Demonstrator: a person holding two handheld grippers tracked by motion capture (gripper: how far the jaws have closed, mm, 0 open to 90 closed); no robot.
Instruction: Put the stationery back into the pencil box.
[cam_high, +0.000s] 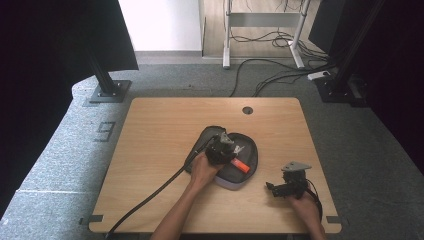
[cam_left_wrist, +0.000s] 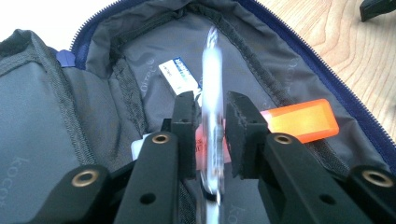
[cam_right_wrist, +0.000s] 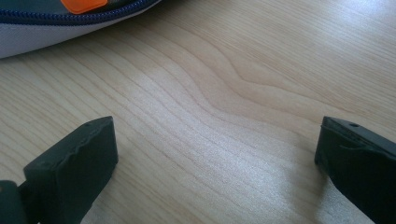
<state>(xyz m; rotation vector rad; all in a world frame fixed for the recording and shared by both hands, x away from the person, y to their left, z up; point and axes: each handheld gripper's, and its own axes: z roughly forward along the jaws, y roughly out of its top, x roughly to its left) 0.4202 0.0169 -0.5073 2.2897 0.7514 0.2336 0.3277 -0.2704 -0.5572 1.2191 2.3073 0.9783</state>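
Your left gripper (cam_left_wrist: 210, 140) has its jaws clamped on a clear pen (cam_left_wrist: 212, 93) over the open pouch (cam_left_wrist: 116, 93). Just right of them lies an orange block (cam_left_wrist: 303, 120), already inside. Your right gripper (cam_right_wrist: 215, 158) rests spread on the table (cam_right_wrist: 233, 93); judging by this, packing is underway.

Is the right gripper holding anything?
No. The right gripper has its jaws wide apart over bare table, with nothing between them.
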